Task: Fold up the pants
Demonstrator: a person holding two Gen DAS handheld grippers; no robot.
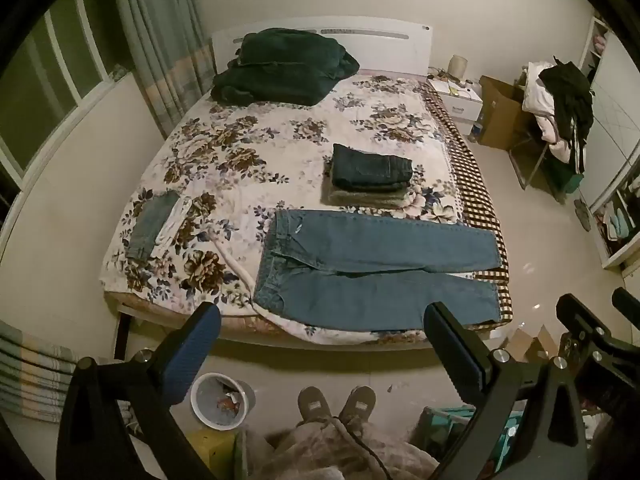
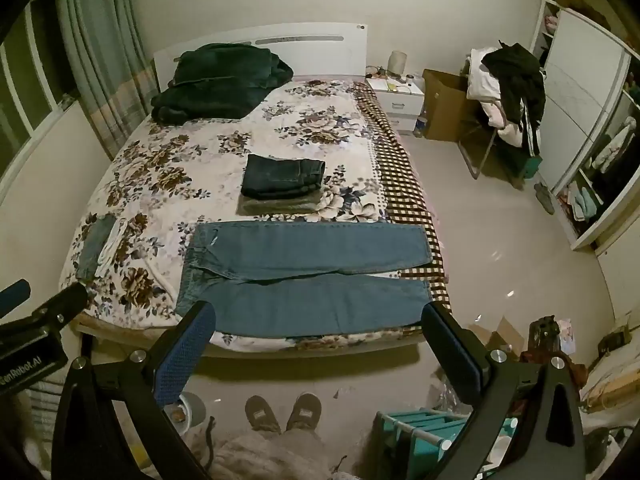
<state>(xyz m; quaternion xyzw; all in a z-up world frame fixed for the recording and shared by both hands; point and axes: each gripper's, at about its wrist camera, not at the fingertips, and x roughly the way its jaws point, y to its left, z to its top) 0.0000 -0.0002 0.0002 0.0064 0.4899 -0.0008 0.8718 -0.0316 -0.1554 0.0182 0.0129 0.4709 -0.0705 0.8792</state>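
Observation:
Blue jeans lie spread flat across the near end of the floral bed, waist to the left, both legs running right. My left gripper hangs open above the bed's near edge, nothing between its fingers. My right gripper is open too, held over the near leg, apart from the cloth. Behind the jeans sits a stack of folded dark pants.
A dark green blanket lies by the headboard. A small folded denim piece rests at the bed's left edge. A white bin and the person's feet are on the floor below. A clothes-laden chair stands right.

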